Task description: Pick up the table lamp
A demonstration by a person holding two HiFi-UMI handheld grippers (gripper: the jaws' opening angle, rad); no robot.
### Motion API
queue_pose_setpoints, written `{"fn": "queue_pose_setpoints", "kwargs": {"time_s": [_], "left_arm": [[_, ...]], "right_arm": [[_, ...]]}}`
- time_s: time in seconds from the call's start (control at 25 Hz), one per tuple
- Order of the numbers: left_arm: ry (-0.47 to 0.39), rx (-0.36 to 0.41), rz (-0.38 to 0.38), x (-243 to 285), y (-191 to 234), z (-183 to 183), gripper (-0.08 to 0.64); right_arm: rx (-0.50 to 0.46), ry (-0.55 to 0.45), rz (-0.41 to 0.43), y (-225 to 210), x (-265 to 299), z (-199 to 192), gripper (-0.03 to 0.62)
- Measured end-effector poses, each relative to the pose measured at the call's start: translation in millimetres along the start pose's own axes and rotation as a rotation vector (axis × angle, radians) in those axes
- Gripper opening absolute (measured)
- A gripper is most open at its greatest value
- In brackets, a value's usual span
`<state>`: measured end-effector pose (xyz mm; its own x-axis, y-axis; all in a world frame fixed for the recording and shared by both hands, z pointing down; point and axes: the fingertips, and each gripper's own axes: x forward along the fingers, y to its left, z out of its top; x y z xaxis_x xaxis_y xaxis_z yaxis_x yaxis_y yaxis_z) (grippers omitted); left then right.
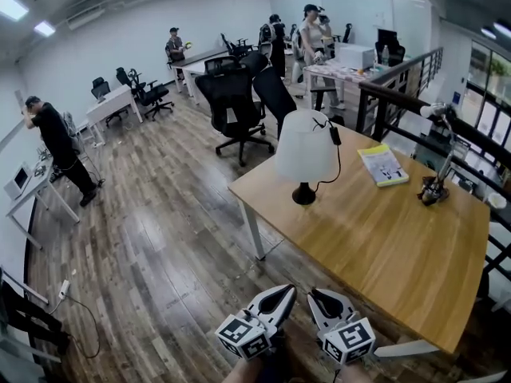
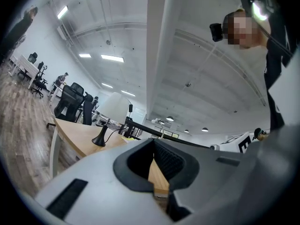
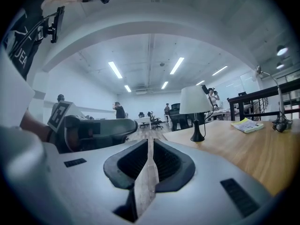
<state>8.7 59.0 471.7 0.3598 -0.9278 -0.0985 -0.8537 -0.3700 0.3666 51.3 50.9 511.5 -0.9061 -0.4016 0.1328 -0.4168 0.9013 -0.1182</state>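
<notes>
Table lamp (image 1: 306,152), a white cone-shaped fabric shade on a thin black stem with a small round black base, stands upright on the light wooden table (image 1: 383,246), near its far left corner and close to the left edge. A black cord with an in-line switch (image 1: 335,138) hangs down the shade's right side and loops to the base. Yellow-and-white booklet (image 1: 382,164) lies to its right, apart. A slim gooseneck light with a dark foot (image 1: 435,188) sits at the far right edge. Left gripper (image 1: 281,292) and right gripper (image 1: 318,295) are side by side off the table's near side, well apart from the lamp, both clenched with nothing between the jaws. Risks, as judged: arriving with jaws closed gives a nudge, not a grasp. The lamp looks top-heavy on that small base, so a push could tip it off the left edge. Clamping the shade would likely crush it, so the stem looks the safer hold. The cord may snag a jaw or drag on lifting.
</notes>
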Motion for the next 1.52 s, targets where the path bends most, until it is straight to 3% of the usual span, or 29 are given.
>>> {"fn": "queue_pose_setpoints", "kwargs": {"time_s": [0.56, 1.52], "left_arm": [[0.042, 0.0, -0.063, 72.4, 79.4, 30.2, 0.009], [0.045, -0.117, -0.167, 131.0, 180.5, 48.3, 0.009]], "right_arm": [[0.012, 0.015, -0.05, -57.6, 90.7, 27.1, 0.052], [0.07, 0.026, -0.142, -104.6, 201.6, 27.8, 0.052]]}}
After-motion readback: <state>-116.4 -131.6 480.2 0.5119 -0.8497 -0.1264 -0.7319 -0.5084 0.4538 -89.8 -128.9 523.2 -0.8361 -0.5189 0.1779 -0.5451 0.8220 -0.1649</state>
